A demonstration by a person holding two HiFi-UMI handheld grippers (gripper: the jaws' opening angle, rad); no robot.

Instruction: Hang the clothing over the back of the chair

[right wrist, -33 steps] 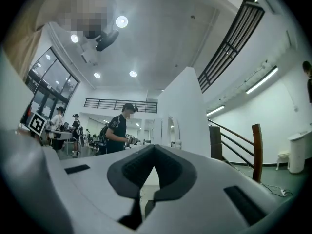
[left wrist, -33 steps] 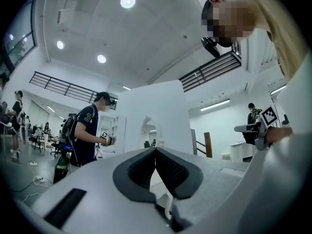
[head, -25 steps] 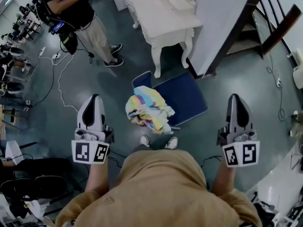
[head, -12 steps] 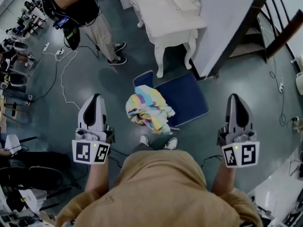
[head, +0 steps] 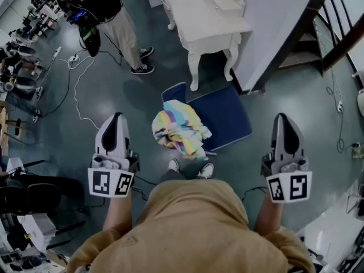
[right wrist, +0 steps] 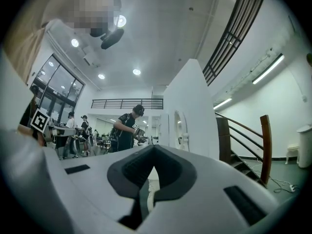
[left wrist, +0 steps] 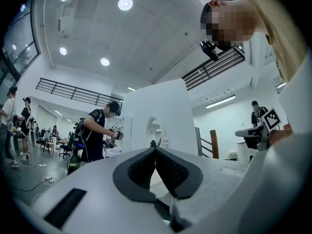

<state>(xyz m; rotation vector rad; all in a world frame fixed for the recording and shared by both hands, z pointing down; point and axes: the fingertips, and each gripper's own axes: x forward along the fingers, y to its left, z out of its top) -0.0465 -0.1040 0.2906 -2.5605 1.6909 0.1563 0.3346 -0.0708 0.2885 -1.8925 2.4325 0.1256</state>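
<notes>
Best to pinch the crumpled pastel clothing [head: 179, 128], heaped on the near edge of the blue chair [head: 224, 115] at the head view's centre, by a top fold, judging it soft, light and limp, with left tool [head: 115, 120] and right tool [head: 282, 118] both closed on nothing.

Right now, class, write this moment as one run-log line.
left gripper: shut, empty | right gripper: shut, empty | clothing: bunched on chair, ungripped
</notes>
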